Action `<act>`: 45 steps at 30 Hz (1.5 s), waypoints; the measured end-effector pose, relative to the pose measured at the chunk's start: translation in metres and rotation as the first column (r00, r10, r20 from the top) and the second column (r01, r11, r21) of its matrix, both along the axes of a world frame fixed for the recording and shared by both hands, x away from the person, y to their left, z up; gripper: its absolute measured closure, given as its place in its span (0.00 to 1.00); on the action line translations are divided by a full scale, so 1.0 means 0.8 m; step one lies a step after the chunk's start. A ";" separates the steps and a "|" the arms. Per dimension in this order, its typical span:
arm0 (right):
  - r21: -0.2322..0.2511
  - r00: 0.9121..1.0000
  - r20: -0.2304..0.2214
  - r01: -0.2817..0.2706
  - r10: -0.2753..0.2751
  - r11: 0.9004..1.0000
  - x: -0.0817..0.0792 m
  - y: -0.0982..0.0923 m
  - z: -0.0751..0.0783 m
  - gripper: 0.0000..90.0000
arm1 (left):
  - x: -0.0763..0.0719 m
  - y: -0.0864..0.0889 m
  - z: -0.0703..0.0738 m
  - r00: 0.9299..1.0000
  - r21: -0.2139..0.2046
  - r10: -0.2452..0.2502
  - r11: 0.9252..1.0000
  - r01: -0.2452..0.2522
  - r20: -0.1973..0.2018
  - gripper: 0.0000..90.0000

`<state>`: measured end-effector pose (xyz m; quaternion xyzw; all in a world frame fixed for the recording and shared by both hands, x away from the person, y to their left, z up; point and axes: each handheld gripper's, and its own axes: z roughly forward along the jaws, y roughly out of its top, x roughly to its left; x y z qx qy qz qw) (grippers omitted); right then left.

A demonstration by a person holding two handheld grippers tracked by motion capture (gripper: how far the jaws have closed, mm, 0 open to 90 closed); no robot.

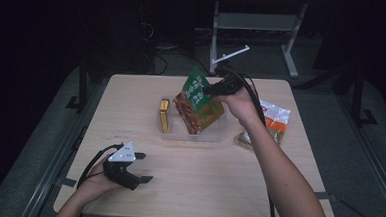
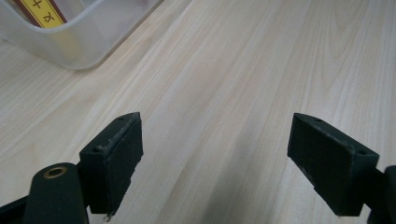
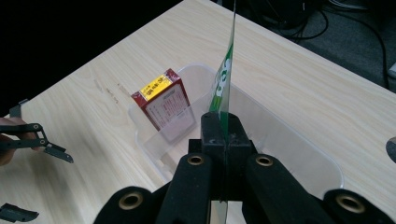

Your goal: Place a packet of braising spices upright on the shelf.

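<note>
My right gripper [image 1: 213,88] is shut on the top edge of a green and red snack packet [image 1: 199,101], holding it tilted over a clear plastic bin [image 1: 214,134] at the table's middle. Seen edge-on in the right gripper view, the snack packet [image 3: 225,70] rises from the right gripper [image 3: 222,135] above the bin [image 3: 289,140]. A red and yellow box [image 1: 164,115] stands in the bin's left end, also seen as the box [image 3: 163,100]. My left gripper [image 1: 144,167] rests open near the table's front left, and the left gripper [image 2: 215,163] has bare wood between its jaws.
An orange and white packet [image 1: 275,118] and another packet [image 1: 243,139] lie on the table right of the bin, partly under the right forearm. A corner of the bin [image 2: 79,35] with the box shows at the top left of the left gripper view. Cables and a metal stand lie beyond the far edge.
</note>
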<state>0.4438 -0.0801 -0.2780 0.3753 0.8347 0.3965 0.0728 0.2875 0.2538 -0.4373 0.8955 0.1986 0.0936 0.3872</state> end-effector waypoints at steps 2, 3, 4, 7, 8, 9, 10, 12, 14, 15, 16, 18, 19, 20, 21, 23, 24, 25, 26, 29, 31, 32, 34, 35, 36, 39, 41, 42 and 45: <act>0.001 1.000 -0.002 0.000 0.000 1.000 0.001 0.001 0.000 1.00 | 0.000 0.000 0.000 1.000 0.001 0.000 1.000 0.000 0.000 0.20; 0.003 1.000 0.001 0.002 -0.002 1.000 0.001 0.002 0.000 1.00 | 0.000 0.000 0.000 1.000 0.001 -0.001 1.000 0.001 0.000 0.20; 0.001 1.000 0.001 0.004 -0.004 1.000 0.002 0.002 0.000 1.00 | 0.000 0.000 0.000 1.000 0.002 -0.001 1.000 0.001 0.000 0.20; 0.000 1.000 -0.004 0.001 -0.001 1.000 0.004 0.004 0.000 1.00 | 0.000 0.000 0.000 1.000 0.011 -0.010 1.000 0.010 0.002 0.20; -0.004 1.000 -0.005 0.000 0.000 1.000 0.004 0.005 0.001 1.00 | 0.000 -0.001 -0.001 1.000 0.003 -0.005 1.000 0.005 -0.002 0.20; -0.005 1.000 -0.006 0.002 -0.002 1.000 0.004 0.006 0.001 1.00 | 0.000 -0.001 -0.001 1.000 0.004 -0.007 1.000 0.007 -0.004 0.20; -0.004 1.000 -0.009 0.001 -0.001 1.000 0.004 0.008 0.002 1.00 | 0.000 -0.001 -0.001 1.000 0.006 -0.008 1.000 0.008 -0.005 0.20; -0.009 1.000 -0.008 -0.001 0.001 1.000 0.005 0.011 0.003 1.00 | -0.001 -0.001 -0.001 1.000 0.008 -0.009 1.000 0.009 -0.005 0.20; -0.012 1.000 -0.005 -0.002 0.002 1.000 0.007 0.014 0.003 1.00 | -0.001 -0.002 -0.001 1.000 0.009 -0.012 1.000 0.012 -0.001 0.20; -0.012 1.000 -0.008 0.000 0.000 1.000 0.008 0.015 0.004 1.00 | -0.001 -0.002 -0.001 1.000 0.011 -0.014 1.000 0.014 -0.001 0.20; -0.015 1.000 -0.004 0.001 -0.001 1.000 0.010 0.016 0.004 1.00 | -0.001 -0.002 -0.001 1.000 0.013 -0.015 1.000 0.015 -0.001 0.20; -0.017 1.000 -0.007 0.004 -0.004 1.000 0.012 0.018 0.004 1.00 | -0.001 -0.002 -0.001 1.000 0.015 -0.017 1.000 0.017 -0.003 0.20; -0.015 1.000 -0.011 0.007 -0.007 1.000 0.013 0.019 0.004 1.00 | -0.001 -0.003 -0.002 1.000 0.017 -0.017 1.000 0.017 -0.004 0.20; -0.013 1.000 -0.012 0.006 -0.007 1.000 0.015 0.020 0.004 1.00 | -0.001 -0.003 -0.002 1.000 0.021 -0.019 1.000 0.020 -0.003 0.20; -0.014 1.000 -0.014 0.003 -0.003 1.000 0.016 0.021 0.004 1.00 | -0.001 -0.003 -0.002 1.000 0.021 -0.020 1.000 0.020 -0.002 0.20; -0.012 1.000 -0.017 0.001 -0.001 1.000 0.019 0.023 0.005 0.99 | -0.002 -0.004 -0.003 1.000 0.023 -0.022 0.999 0.022 -0.002 0.20; -0.012 1.000 -0.018 0.001 -0.001 1.000 0.021 0.025 0.005 0.99 | -0.001 -0.004 -0.003 1.000 0.026 -0.024 0.999 0.024 0.000 0.20; -0.016 1.000 -0.018 0.000 0.000 1.000 0.022 0.027 0.005 1.00 | -0.002 -0.005 -0.003 1.000 0.022 -0.023 0.999 0.023 -0.001 0.20; -0.022 1.000 -0.022 -0.001 0.000 1.000 0.024 0.029 0.006 1.00 | -0.001 -0.005 -0.002 1.000 0.025 -0.025 0.999 0.025 0.000 0.20; -0.042 1.000 -0.023 0.000 -0.001 0.999 0.030 0.036 0.009 1.00 | -0.002 -0.005 -0.002 1.000 0.035 -0.030 0.999 0.030 -0.002 0.20; -0.056 1.000 -0.024 0.001 -0.003 0.998 0.034 0.041 0.010 1.00 | -0.002 -0.005 -0.002 1.000 0.034 -0.031 0.999 0.031 -0.003 0.20; -0.059 1.000 -0.027 0.000 -0.001 0.998 0.036 0.043 0.010 1.00 | -0.002 -0.005 -0.002 1.000 0.034 -0.031 0.999 0.032 -0.003 0.20; -0.062 1.000 -0.029 -0.002 0.000 0.998 0.040 0.047 0.010 1.00 | -0.002 -0.005 -0.002 0.999 0.033 -0.032 0.999 0.032 -0.003 0.20; -0.061 1.000 -0.031 -0.001 -0.001 0.998 0.041 0.049 0.009 1.00 | -0.001 -0.005 -0.003 0.999 0.032 -0.032 0.999 0.032 -0.004 0.20; -0.062 1.000 -0.026 -0.003 0.002 0.998 0.043 0.050 0.008 1.00 | -0.001 -0.005 -0.003 0.999 0.032 -0.033 0.999 0.033 -0.003 0.20; -0.062 1.000 -0.029 -0.004 0.003 0.998 0.046 0.054 0.007 1.00 | -0.001 -0.006 -0.003 0.999 0.034 -0.038 0.999 0.038 -0.005 0.20; -0.059 1.000 -0.028 -0.005 0.003 0.998 0.049 0.056 0.005 0.99 | -0.001 -0.007 -0.004 0.999 0.034 -0.038 0.999 0.038 -0.005 0.20; -0.055 1.000 -0.026 -0.001 -0.001 0.998 0.051 0.057 0.005 0.99 | -0.002 -0.007 -0.004 0.999 0.037 -0.039 0.999 0.039 -0.005 0.20; -0.049 1.000 -0.027 -0.007 0.006 0.999 0.053 0.057 0.005 0.96 | -0.002 -0.008 -0.004 0.999 0.037 -0.042 0.998 0.042 -0.005 0.20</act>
